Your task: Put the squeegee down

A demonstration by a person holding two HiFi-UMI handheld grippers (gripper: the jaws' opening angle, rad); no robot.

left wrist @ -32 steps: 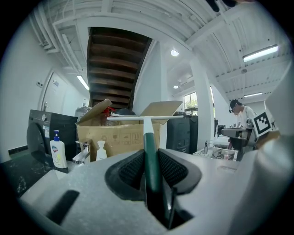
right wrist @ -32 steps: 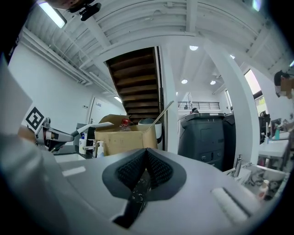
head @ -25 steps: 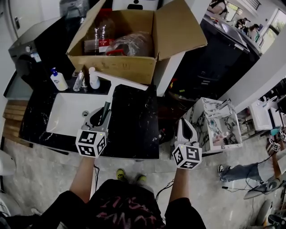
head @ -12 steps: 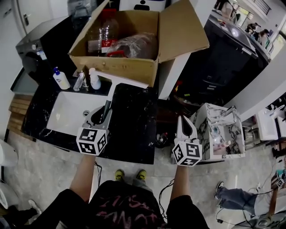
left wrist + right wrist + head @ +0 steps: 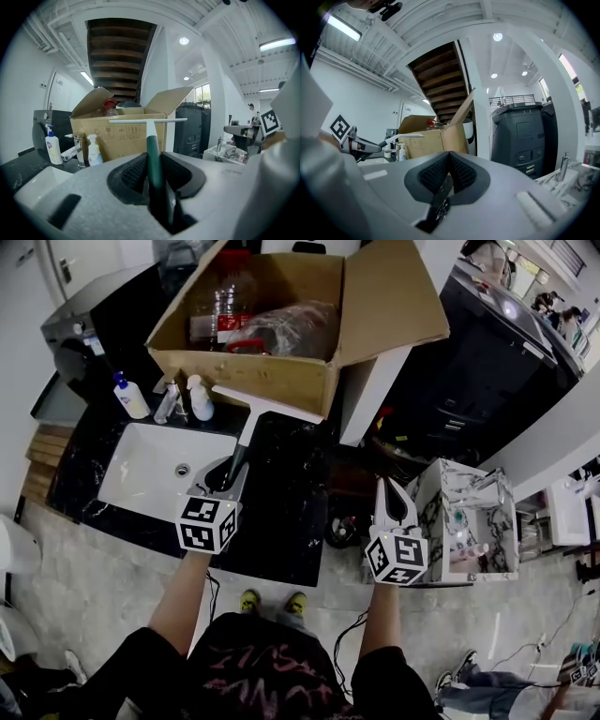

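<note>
The squeegee (image 5: 246,432) has a dark green handle and a white blade; it sticks forward over the black marble counter (image 5: 281,512), blade near the cardboard box. My left gripper (image 5: 228,475) is shut on its handle, just right of the white sink (image 5: 141,474). From the left gripper view, the green handle (image 5: 153,154) runs between the pads up to the white blade (image 5: 147,120). My right gripper (image 5: 391,507) hangs beyond the counter's right edge, shut with nothing in it; in its own view the pads (image 5: 449,171) meet.
An open cardboard box (image 5: 272,381) with bottles and a bag stands behind the counter. A soap dispenser (image 5: 130,397), a tap (image 5: 167,404) and a spray bottle (image 5: 199,399) line the sink's back. A small marble-patterned cabinet (image 5: 464,521) stands at right.
Both grippers have drifted rightward and a little forward in the head view; the squeegee moved with the left one, from above the sink's edge to over the black counter.
</note>
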